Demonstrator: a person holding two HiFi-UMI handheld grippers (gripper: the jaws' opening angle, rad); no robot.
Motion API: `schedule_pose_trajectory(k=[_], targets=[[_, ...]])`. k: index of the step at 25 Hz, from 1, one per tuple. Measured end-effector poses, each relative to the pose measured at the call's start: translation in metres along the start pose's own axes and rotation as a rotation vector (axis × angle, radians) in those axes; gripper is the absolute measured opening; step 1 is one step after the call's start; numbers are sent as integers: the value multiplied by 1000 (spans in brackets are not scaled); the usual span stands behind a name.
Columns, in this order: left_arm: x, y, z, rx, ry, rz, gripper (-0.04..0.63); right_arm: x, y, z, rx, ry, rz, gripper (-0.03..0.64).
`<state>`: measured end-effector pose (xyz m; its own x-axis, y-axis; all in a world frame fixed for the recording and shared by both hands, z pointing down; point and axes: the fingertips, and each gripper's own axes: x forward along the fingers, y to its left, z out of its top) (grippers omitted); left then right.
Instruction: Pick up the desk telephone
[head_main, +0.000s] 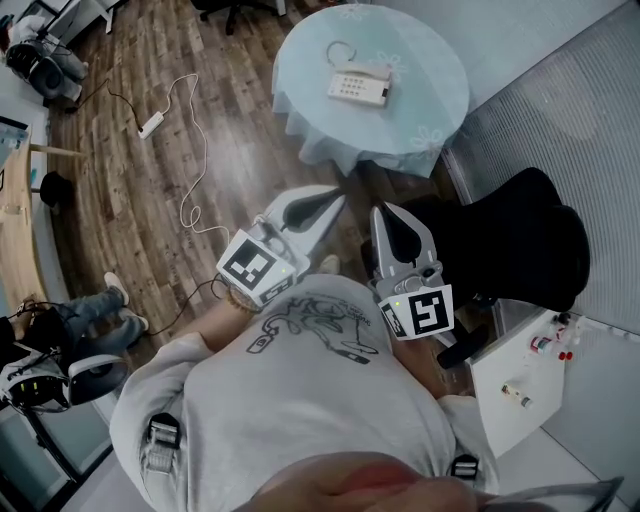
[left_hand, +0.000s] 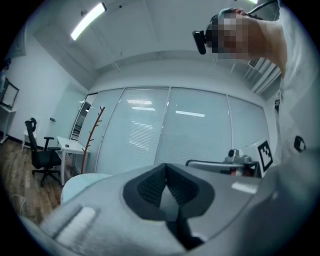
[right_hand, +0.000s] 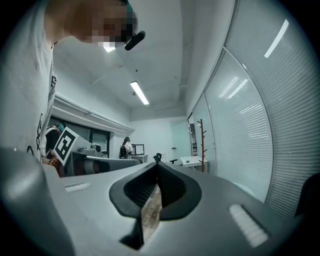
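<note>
Pickup not started: phone (head_main: 358, 86) sits on the table (head_main: 432, 125) at 12 o'clock, well apart from left gripper (head_main: 328, 206) and right gripper (head_main: 392, 216), both clenched on nothing. Next, I'd guess: step closer, open one.

The desk telephone (head_main: 358, 86) lies far off on the round table (head_main: 440, 120), too small for its keys to be read. In the left gripper view only a pale sliver of that table shows, the rest being hidden behind the grey body of the left gripper (left_hand: 166, 167). At the left edge a seated person (head_main: 100, 308) is cut off to legs and shoes. At the near right the white cabinet (head_main: 505, 365) runs out of the picture, and the small things (head_main: 548, 345) on it are too small to name.
</note>
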<state>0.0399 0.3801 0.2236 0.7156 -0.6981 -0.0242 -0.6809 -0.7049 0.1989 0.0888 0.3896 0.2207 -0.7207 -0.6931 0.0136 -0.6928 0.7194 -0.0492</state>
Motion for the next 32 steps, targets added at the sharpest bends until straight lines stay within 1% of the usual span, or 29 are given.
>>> schedule_pose_trajectory(k=[5, 11, 16, 19, 22, 27, 32], targets=[[12, -4, -12, -16, 5, 27, 2, -11, -13, -11, 18, 17, 7, 6], [27, -4, -16, -24, 0, 52, 2, -9, -34, -24, 38, 46, 21, 6], [32, 10, -19, -23, 10, 86, 2, 1, -45, -28, 45, 55, 33, 5], [38, 21, -17, -25, 4, 89, 2, 10, -52, -31, 45, 53, 32, 5], [50, 38, -20, -36, 2, 84, 2, 26, -61, -34, 39, 57, 29, 6], [78, 80, -18, -49, -3, 62, 2, 67, -90, -34, 28, 65, 11, 6], [103, 142, -2, -57, -4, 56, 2, 129, -117, -26, 14, 75, 2, 6]])
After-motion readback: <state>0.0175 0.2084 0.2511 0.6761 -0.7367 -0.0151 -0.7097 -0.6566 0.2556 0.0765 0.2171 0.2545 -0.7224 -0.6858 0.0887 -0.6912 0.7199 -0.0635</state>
